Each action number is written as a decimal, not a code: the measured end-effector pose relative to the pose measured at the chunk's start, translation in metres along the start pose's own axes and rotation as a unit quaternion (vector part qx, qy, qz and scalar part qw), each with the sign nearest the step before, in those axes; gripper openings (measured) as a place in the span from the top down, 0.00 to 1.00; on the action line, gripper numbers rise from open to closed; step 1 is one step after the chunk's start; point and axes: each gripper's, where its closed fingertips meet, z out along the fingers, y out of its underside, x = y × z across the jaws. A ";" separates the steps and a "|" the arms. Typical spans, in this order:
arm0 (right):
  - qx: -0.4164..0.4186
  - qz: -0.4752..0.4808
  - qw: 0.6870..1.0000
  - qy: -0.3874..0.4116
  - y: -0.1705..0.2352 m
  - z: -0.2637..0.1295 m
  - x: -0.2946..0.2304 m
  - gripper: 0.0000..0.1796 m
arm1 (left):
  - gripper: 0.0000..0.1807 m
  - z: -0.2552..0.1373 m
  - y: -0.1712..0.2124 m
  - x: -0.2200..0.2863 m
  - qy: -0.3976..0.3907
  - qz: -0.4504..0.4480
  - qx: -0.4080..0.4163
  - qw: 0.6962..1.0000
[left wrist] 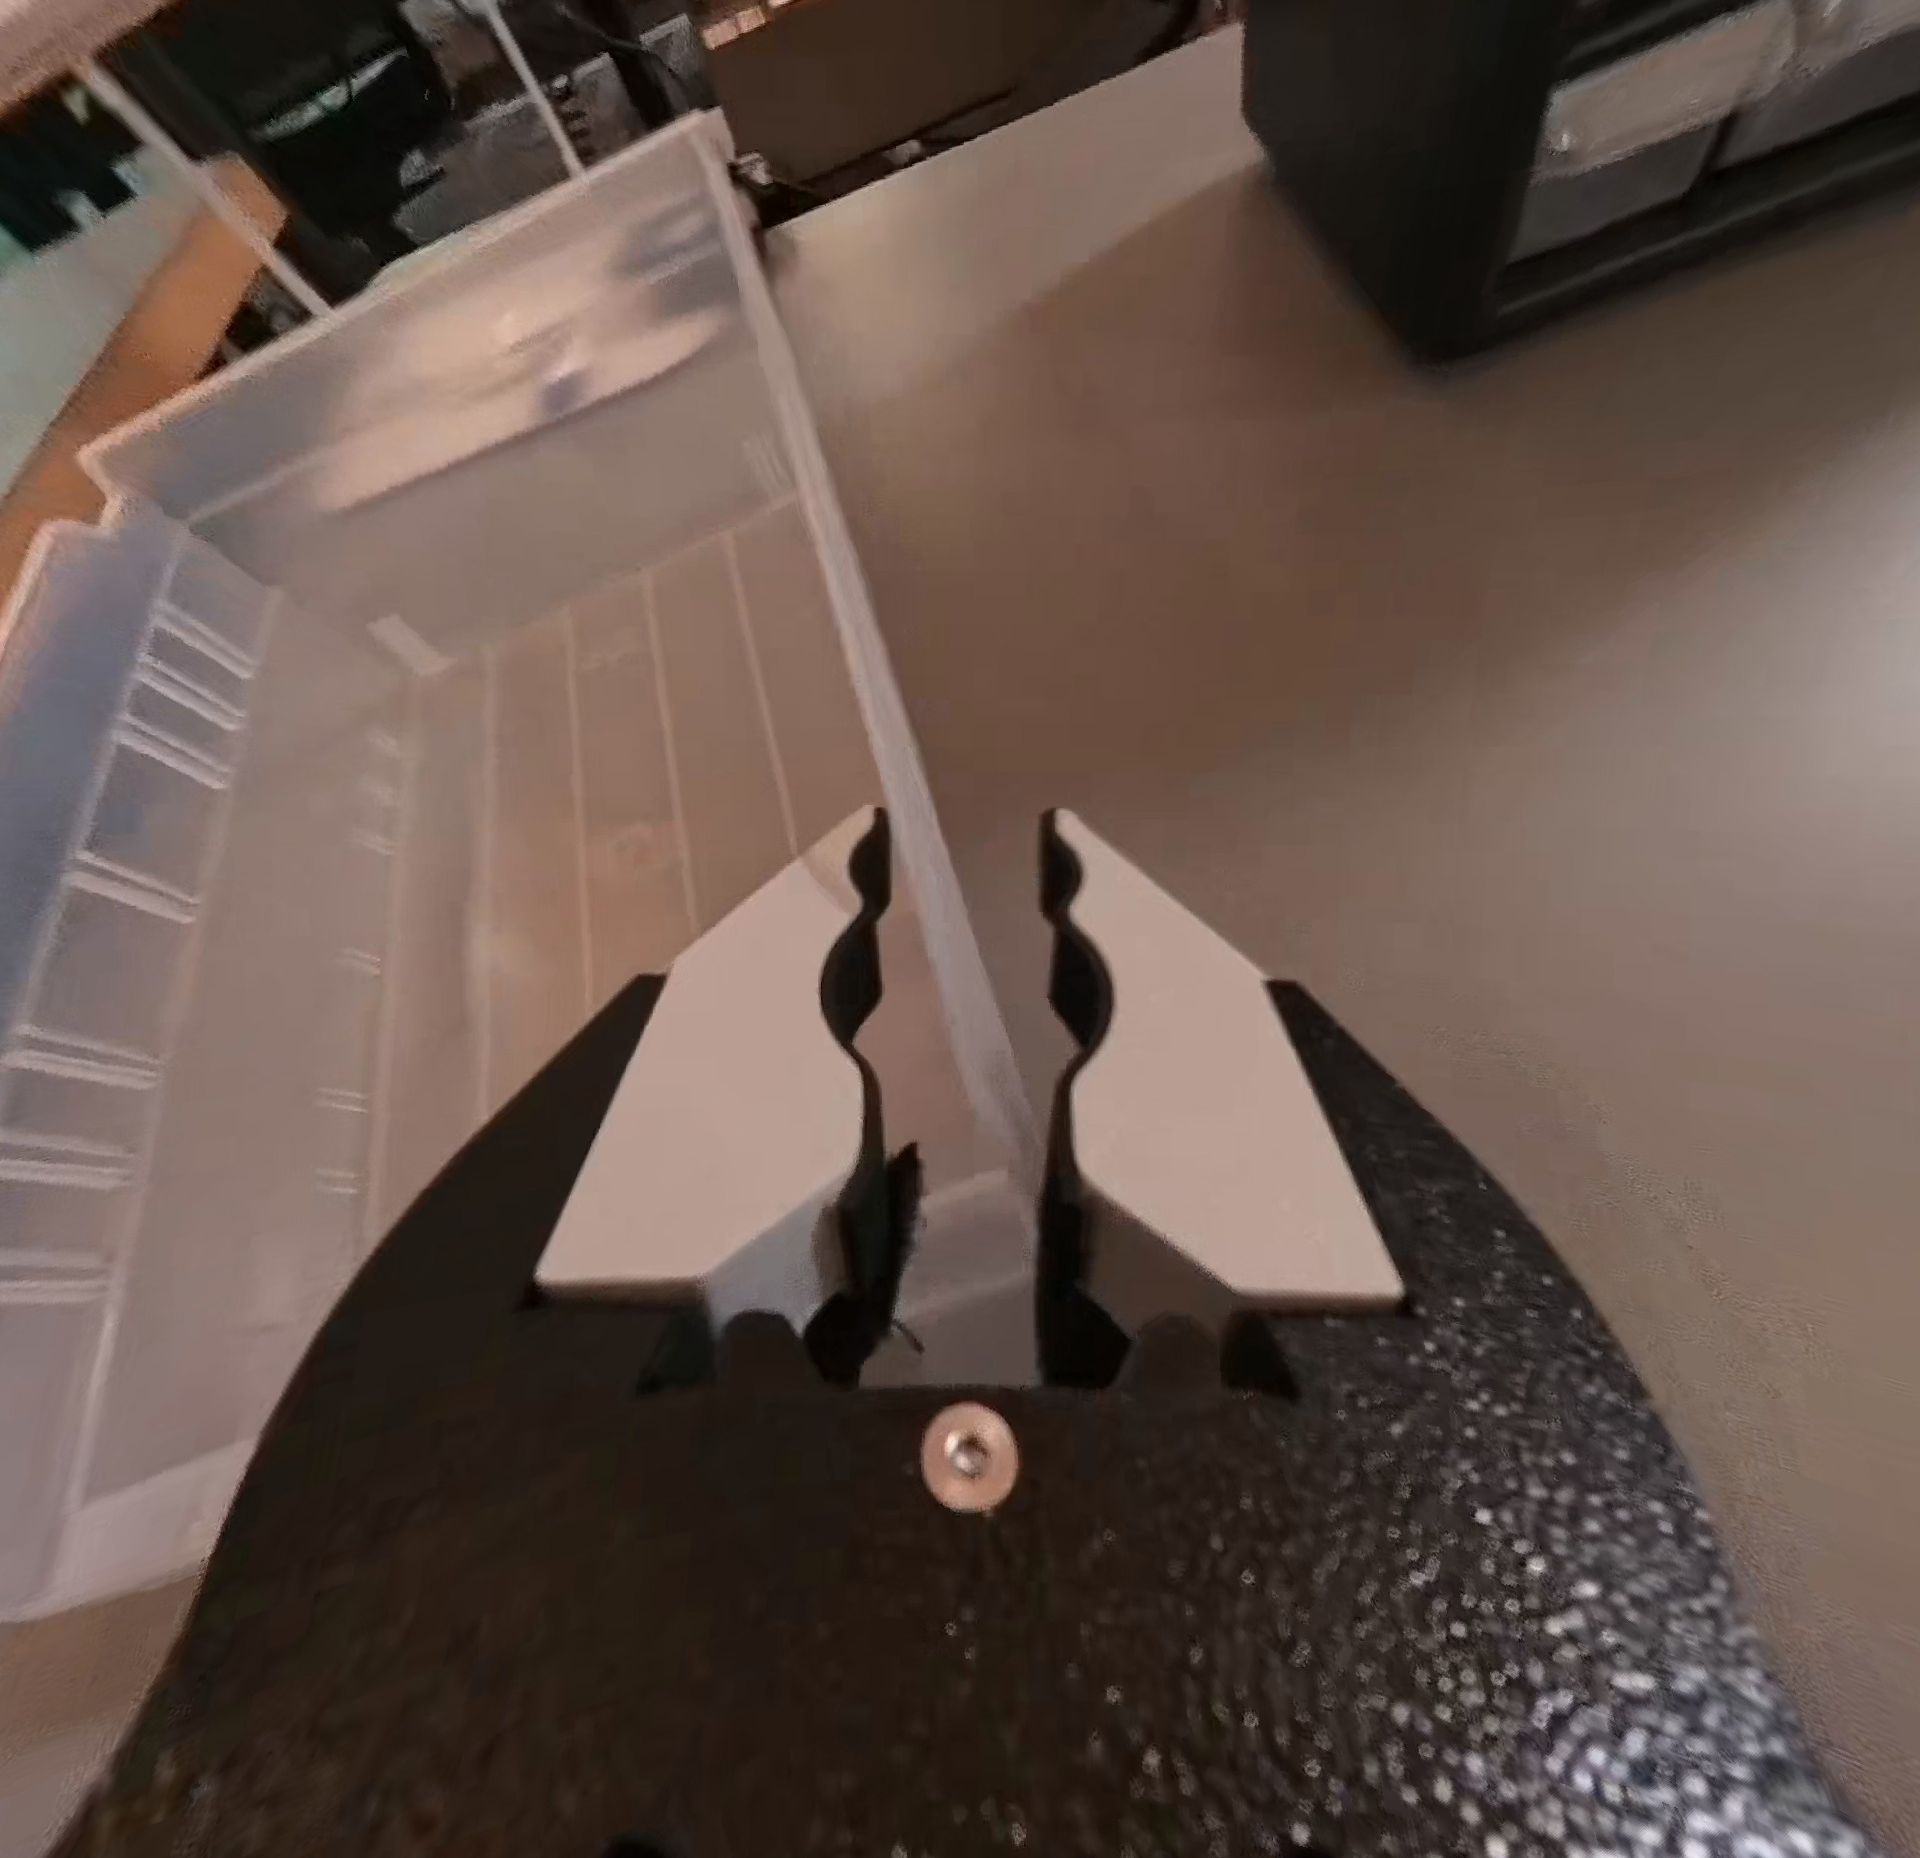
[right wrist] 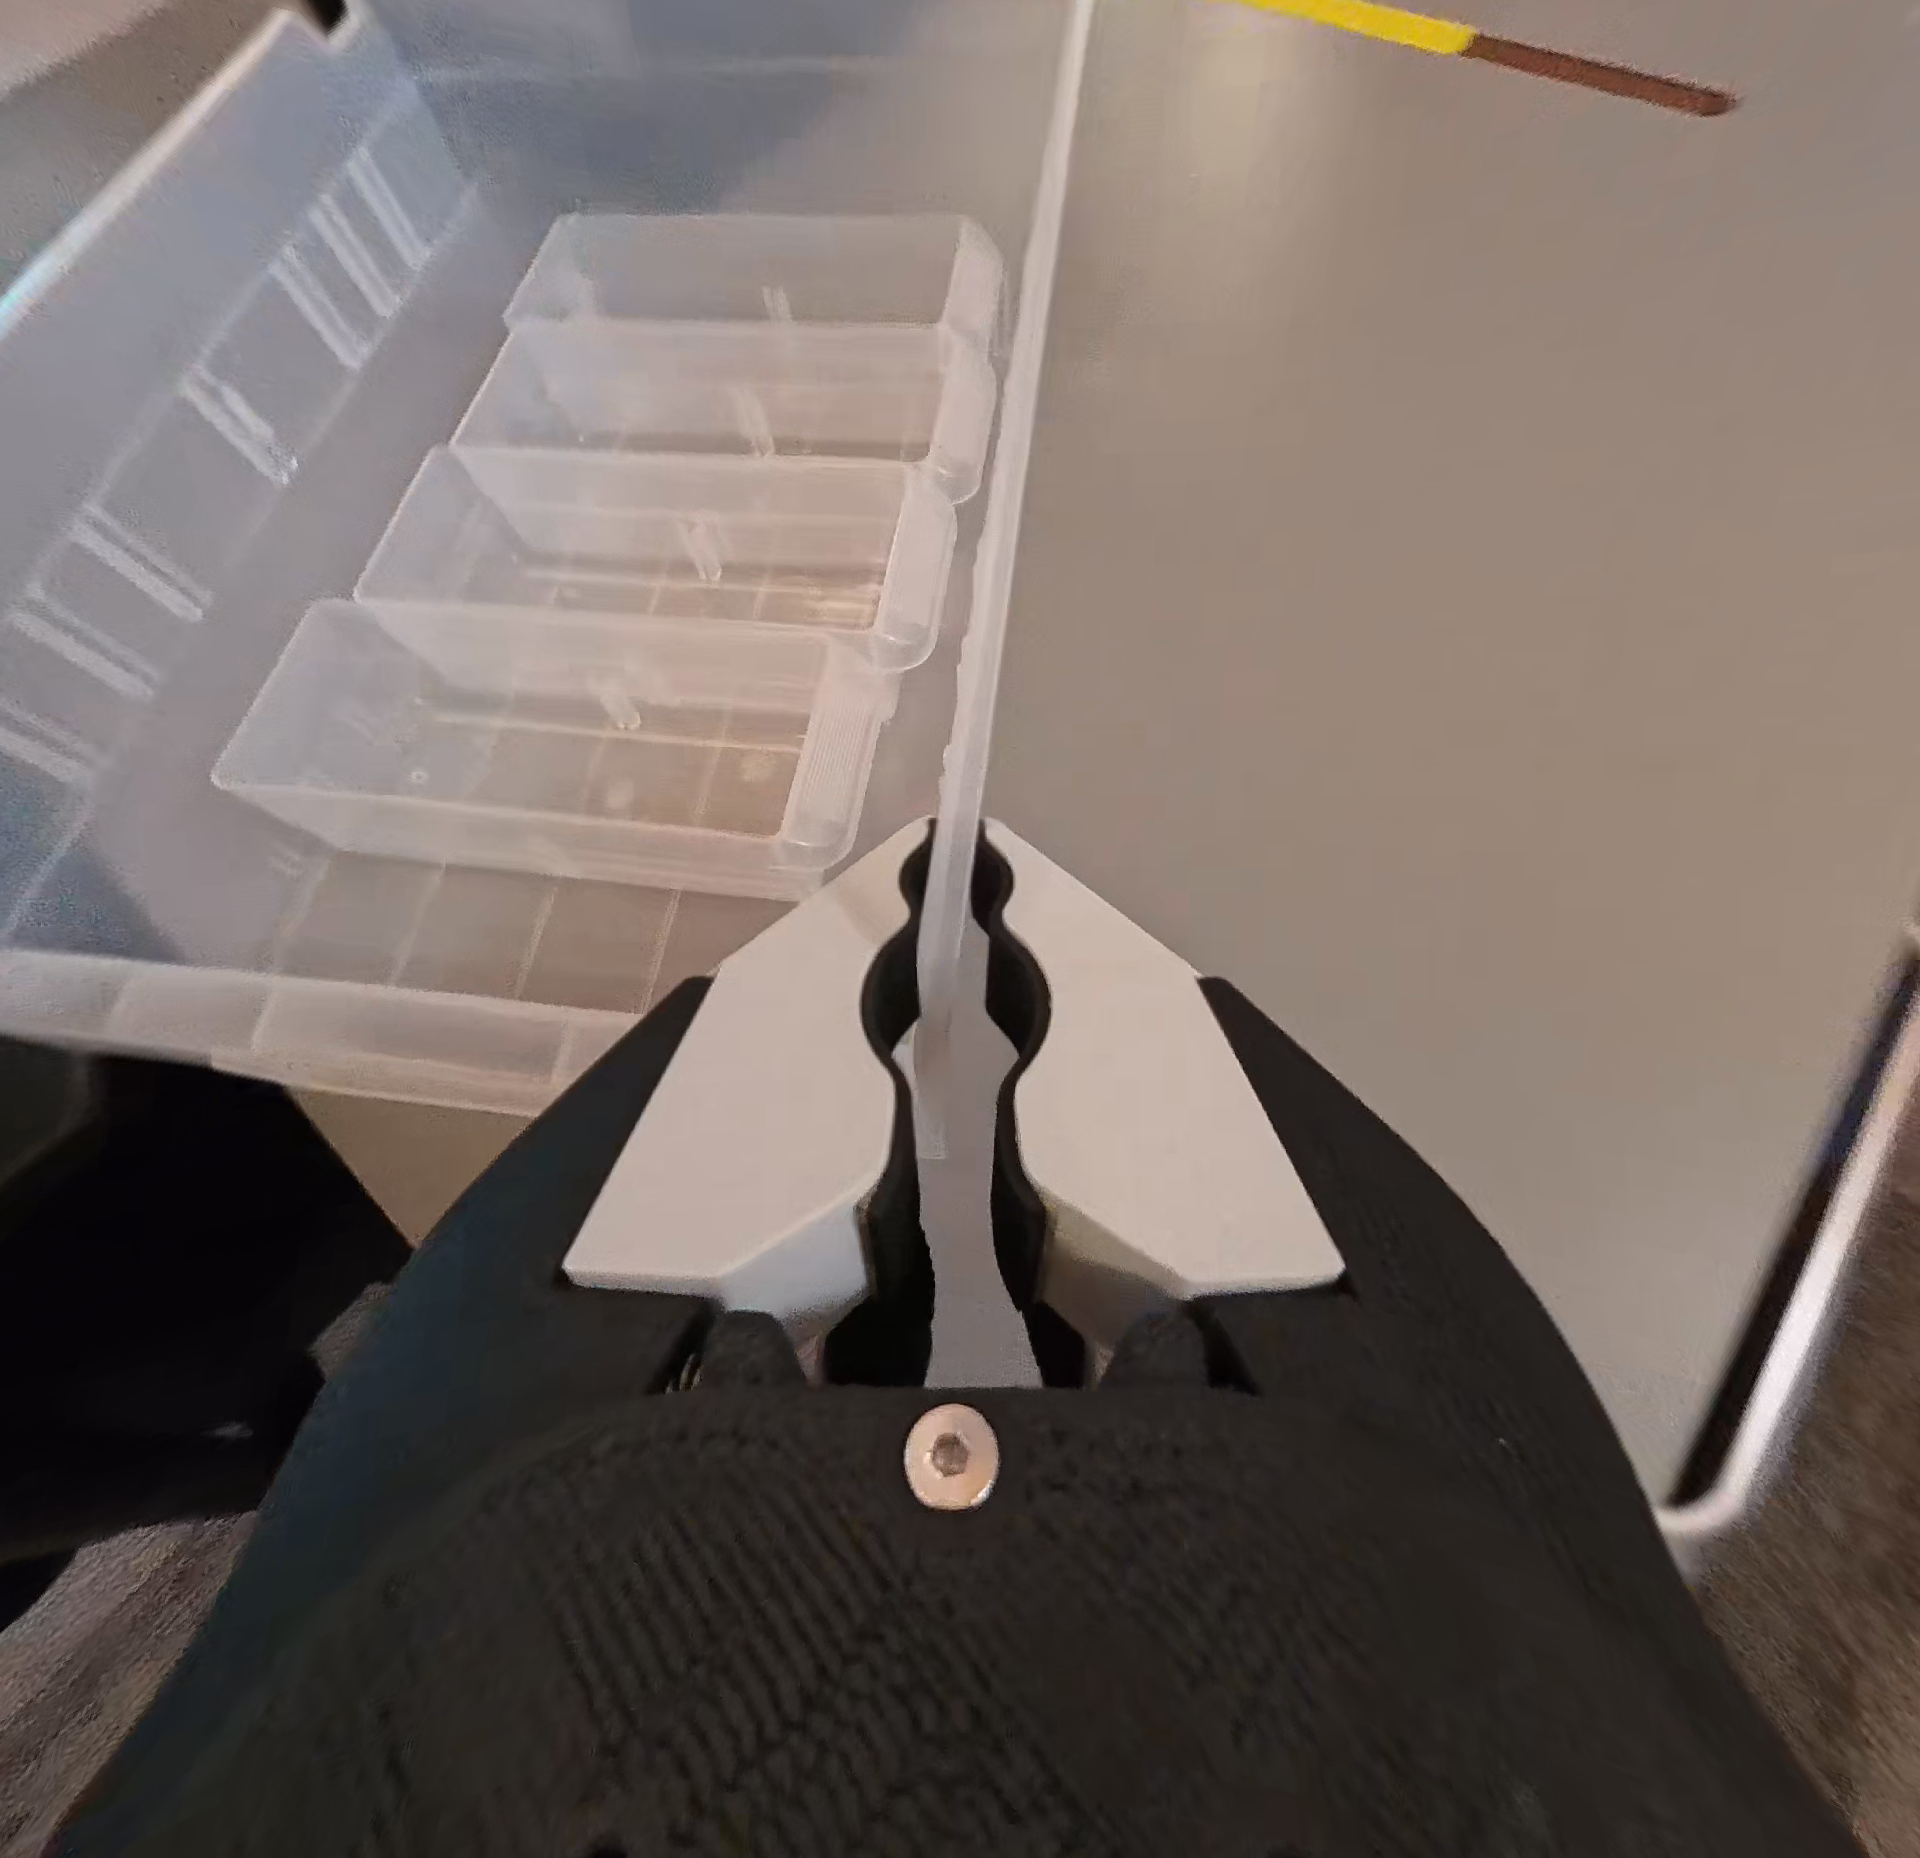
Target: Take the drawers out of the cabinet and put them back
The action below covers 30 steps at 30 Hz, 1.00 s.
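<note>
Left gripper (left wrist: 966, 832) apart astride drawer (left wrist: 416, 769) wall; right gripper (right wrist: 956, 832) clamped on bin (right wrist: 156, 437) wall

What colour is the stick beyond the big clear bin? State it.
Yellow along most of it, brown at the tip: the stick shows best in the right wrist view.

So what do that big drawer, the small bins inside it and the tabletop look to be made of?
The big drawer looks like frosted translucent plastic: the table shows hazily through its ribbed walls. The four small bins look like clearer, glossier plastic with sharp edge highlights. The tabletop looks smooth, matte and grey-beige, probably laminate, though I cannot be sure. The right gripper has its jaws closed on the drawer's thin wall.
</note>
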 end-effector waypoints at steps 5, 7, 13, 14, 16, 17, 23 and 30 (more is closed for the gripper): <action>-0.011 -0.021 0.997 -0.071 -0.018 0.029 -0.024 0.98 | 0.95 -0.003 0.006 -0.018 -0.061 0.031 -0.005 0.998; -0.020 -0.035 0.995 -0.086 -0.026 0.044 -0.039 0.98 | 0.97 -0.009 0.010 -0.023 -0.044 0.028 -0.003 0.999; -0.042 -0.030 0.989 -0.141 -0.052 0.091 -0.087 0.98 | 0.98 -0.035 0.011 -0.035 -0.034 0.007 0.023 0.999; -0.046 -0.037 0.988 -0.146 -0.057 0.099 -0.097 0.98 | 0.98 -0.041 0.008 -0.039 -0.032 -0.004 0.035 0.999; -0.055 -0.054 0.985 -0.153 -0.068 0.114 -0.118 0.98 | 0.98 -0.055 0.001 -0.047 -0.030 -0.019 0.059 0.998; -0.059 -0.061 0.984 -0.158 -0.073 0.123 -0.130 0.98 | 0.98 -0.062 -0.002 -0.052 -0.031 -0.023 0.070 0.997; -0.063 -0.088 0.979 -0.176 -0.108 0.187 -0.211 0.98 | 0.98 -0.100 -0.014 -0.076 -0.040 -0.035 0.120 0.991; -0.056 -0.113 0.974 -0.188 -0.156 0.271 -0.307 0.99 | 0.98 -0.144 -0.022 -0.092 -0.043 -0.019 0.158 0.986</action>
